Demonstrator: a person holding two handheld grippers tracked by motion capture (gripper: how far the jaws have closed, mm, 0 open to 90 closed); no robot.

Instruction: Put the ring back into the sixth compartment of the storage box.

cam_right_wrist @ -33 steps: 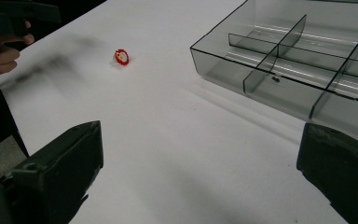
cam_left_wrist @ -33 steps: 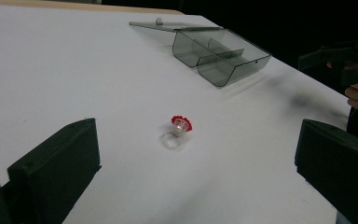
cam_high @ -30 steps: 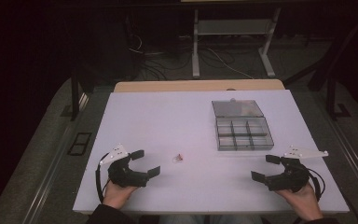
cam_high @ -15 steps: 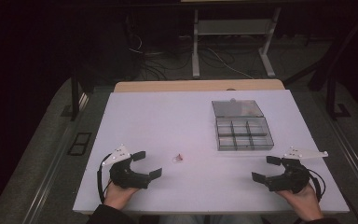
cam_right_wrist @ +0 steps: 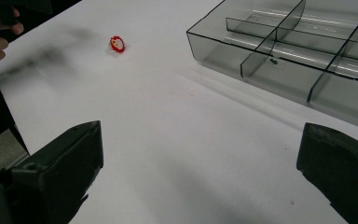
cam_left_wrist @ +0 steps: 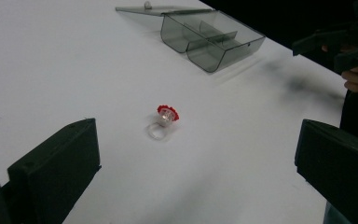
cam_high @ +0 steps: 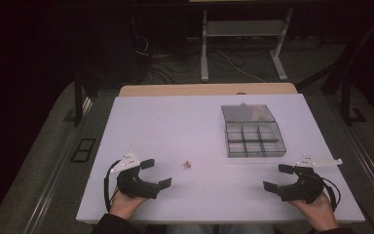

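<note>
Fingers on my left gripper (cam_high: 156, 174) and right gripper (cam_high: 279, 177) stay spread; neither has moved, so the ring (cam_left_wrist: 164, 121) lies untouched beside the open box (cam_high: 255, 140).

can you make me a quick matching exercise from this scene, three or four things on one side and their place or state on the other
Things:
1. ring
2. compartment box
3. left tongs
4. right tongs

Places or states:
a. smoky clear plastic, lid folded back flat
b. open, at the table's near right edge
c. lying on the white table, red top
d. open, nearest to the ring

Pairs: 1-c, 2-a, 3-d, 4-b
</note>
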